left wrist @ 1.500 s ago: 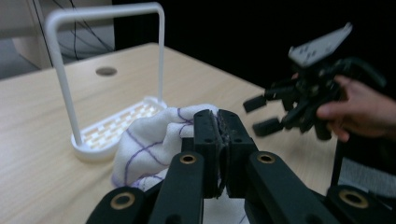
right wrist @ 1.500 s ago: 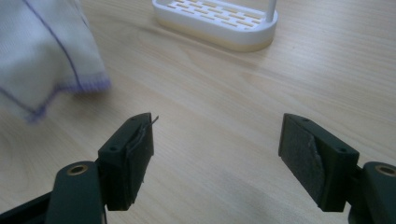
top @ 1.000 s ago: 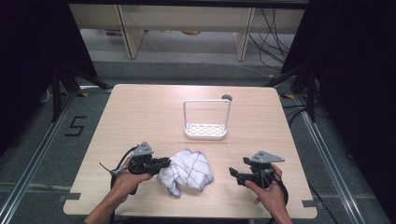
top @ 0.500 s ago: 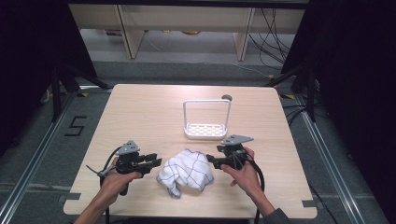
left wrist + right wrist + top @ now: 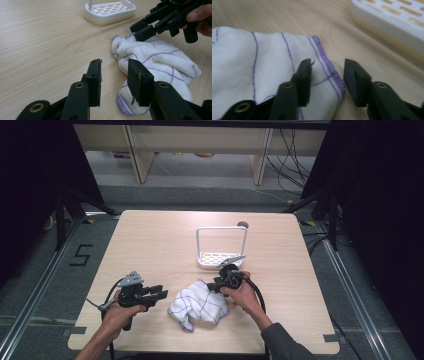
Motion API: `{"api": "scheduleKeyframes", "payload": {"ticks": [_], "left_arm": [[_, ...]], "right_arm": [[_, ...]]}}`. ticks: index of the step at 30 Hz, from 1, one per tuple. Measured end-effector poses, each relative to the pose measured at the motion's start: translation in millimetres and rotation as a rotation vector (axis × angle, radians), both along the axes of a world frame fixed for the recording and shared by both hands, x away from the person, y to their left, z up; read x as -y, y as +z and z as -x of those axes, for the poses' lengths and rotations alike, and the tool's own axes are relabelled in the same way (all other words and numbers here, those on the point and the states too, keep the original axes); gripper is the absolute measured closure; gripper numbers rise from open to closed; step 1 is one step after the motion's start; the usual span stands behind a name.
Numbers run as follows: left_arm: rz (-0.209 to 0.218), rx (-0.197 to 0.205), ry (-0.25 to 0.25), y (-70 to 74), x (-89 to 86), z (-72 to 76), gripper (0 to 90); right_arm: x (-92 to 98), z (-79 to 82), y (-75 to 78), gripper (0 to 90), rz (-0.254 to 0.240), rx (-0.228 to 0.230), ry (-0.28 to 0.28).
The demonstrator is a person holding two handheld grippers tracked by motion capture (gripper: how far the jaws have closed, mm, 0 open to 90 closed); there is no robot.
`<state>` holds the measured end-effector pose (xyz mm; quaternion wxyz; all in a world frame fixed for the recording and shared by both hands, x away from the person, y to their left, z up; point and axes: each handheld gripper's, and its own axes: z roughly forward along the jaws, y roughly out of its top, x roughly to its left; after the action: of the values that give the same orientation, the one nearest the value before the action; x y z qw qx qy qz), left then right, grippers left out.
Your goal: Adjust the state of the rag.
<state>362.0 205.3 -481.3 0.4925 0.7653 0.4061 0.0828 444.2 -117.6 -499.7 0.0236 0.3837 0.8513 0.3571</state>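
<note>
Left gripper (image 5: 161, 294) now drawn back toward the left and nearer the person's edge than half a second ago, off the white cloth (image 5: 199, 303) instead of at its side; held in the left hand (image 5: 117, 312), jaws apart with bare wood between them in the left gripper view (image 5: 113, 75), cloth just beyond the right-hand jaw. Cloth (image 5: 155, 62) crumpled, white with thin purple lines and a purple hem, lying on the table in front of the person, roughly where it lay before. Right gripper (image 5: 216, 287) moved in from the right side to the cloth's upper right edge, nearer the white rack (image 5: 221, 247) than earlier; gripped by the right hand (image 5: 243, 292), grey sleeve (image 5: 282, 345) coming in from the bottom. Jaws apart in the right gripper view (image 5: 327, 75), straddling the cloth's purple hem (image 5: 329, 70), one jaw over the fabric, the other over wood; whether touching the fabric, cannot tell. Same gripper seen across the cloth from the left gripper view (image 5: 160, 23), tips at the fabric's far edge.

Table (image 5: 150, 240) of pale wood grain. Rack with slotted base and upright frame standing toward the far side, unmoved. Small dark round thing (image 5: 242, 225) just behind it. Grey floor around, a "5" marked (image 5: 80, 255) at the left, wooden shelving legs (image 5: 135, 155) and loose cables (image 5: 285, 150) beyond, dark surroundings on both sides.
</note>
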Motion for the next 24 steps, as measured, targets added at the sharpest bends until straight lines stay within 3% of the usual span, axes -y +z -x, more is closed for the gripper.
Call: {"api": "scheduleKeyframes", "payload": {"ticks": [2,4,6,8,11,14,17,18,21,22,23,24], "left_arm": [[-0.002,0.001,0.001,0.3,-1.5,0.0,62.9],[0.005,0.006,0.004,0.3,-2.5,-0.1,62.7],[0.006,0.005,0.006,1.5,-3.9,-1.5,62.5],[0.02,0.004,0.02,2.8,-3.4,-3.7,61.7],[0.013,0.006,0.0,6.1,-1.9,-7.5,59.9],[0.029,0.017,-0.006,10.9,5.6,-9.8,57.6],[0.029,0.031,-0.024,17.0,10.7,-11.8,54.6],[0.026,0.026,-0.032,19.3,11.8,-12.4,54.4],[0.032,0.027,-0.042,21.9,14.7,-14.8,52.3],[0.044,0.016,-0.047,22.4,15.8,-16.0,51.5],[0.061,0.017,-0.052,21.5,16.6,-17.3,50.9],[0.058,0.01,-0.049,21.7,17.8,-18.1,50.5]], "right_arm": [[-0.9,-0.7,-3.4,78.3,0.008,-0.022,0.004],[1.3,1.1,0.4,88.4,-0.01,0.005,0.036],[3.4,5.1,11.6,89.3,-0.036,0.019,0.079],[4.1,9.5,25.7,89.6,-0.046,0.07,0.129],[3.2,23.7,54.5,89.8,-0.068,0.153,0.182],[1.5,37.4,79.2,89.9,-0.097,0.205,0.235],[1.2,52.1,101.3,90.0,-0.084,0.255,0.252],[0.5,54.7,106.3,90.0,-0.089,0.294,0.266],[2.2,62.9,120.9,90.0,-0.1,0.296,0.276],[2.4,63.7,124.1,90.0,-0.102,0.311,0.292],[3.5,66.0,129.0,90.0,-0.104,0.298,0.282],[4.1,64.9,131.2,90.0,-0.104,0.323,0.297]]}}
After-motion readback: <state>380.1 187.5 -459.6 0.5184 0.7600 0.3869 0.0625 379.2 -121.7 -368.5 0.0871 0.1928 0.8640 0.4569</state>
